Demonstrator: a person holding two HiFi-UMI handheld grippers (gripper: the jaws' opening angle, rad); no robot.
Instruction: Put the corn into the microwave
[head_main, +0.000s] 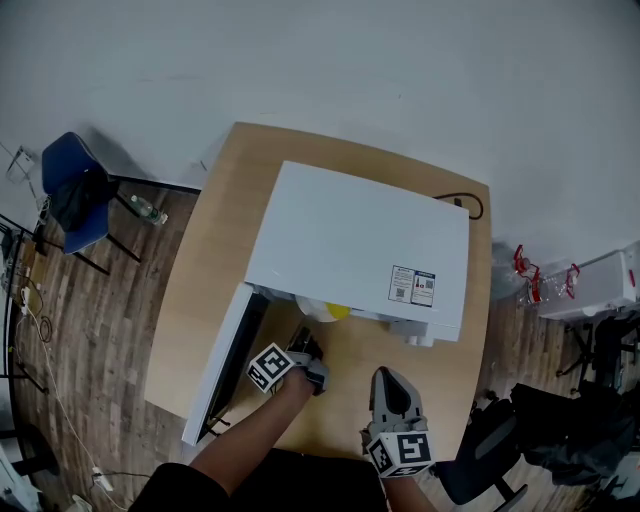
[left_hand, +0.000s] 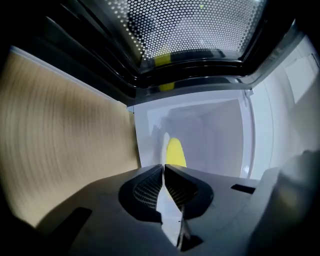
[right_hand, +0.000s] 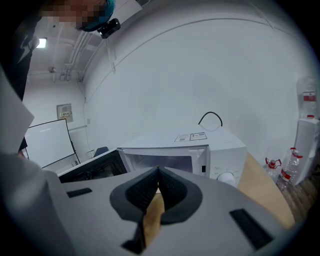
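Note:
The yellow corn (left_hand: 176, 152) lies inside the white microwave (head_main: 360, 245), just behind its open front, and shows as a yellow patch (head_main: 335, 311) in the head view. The microwave door (head_main: 225, 360) hangs open to the left; its dotted window (left_hand: 190, 25) fills the top of the left gripper view. My left gripper (left_hand: 163, 167) is shut and empty, pointing at the corn from just outside the opening (head_main: 308, 347). My right gripper (right_hand: 158, 171) is shut too, with nothing in it, held back over the table's front edge (head_main: 386, 380).
The microwave stands on a wooden table (head_main: 215, 260) with a black cable (head_main: 470, 205) behind it. A blue chair (head_main: 75, 190) and a bottle (head_main: 147, 211) are on the floor at left. A black office chair (head_main: 490, 450) is at lower right, and water bottles (right_hand: 290, 167) stand beyond the table.

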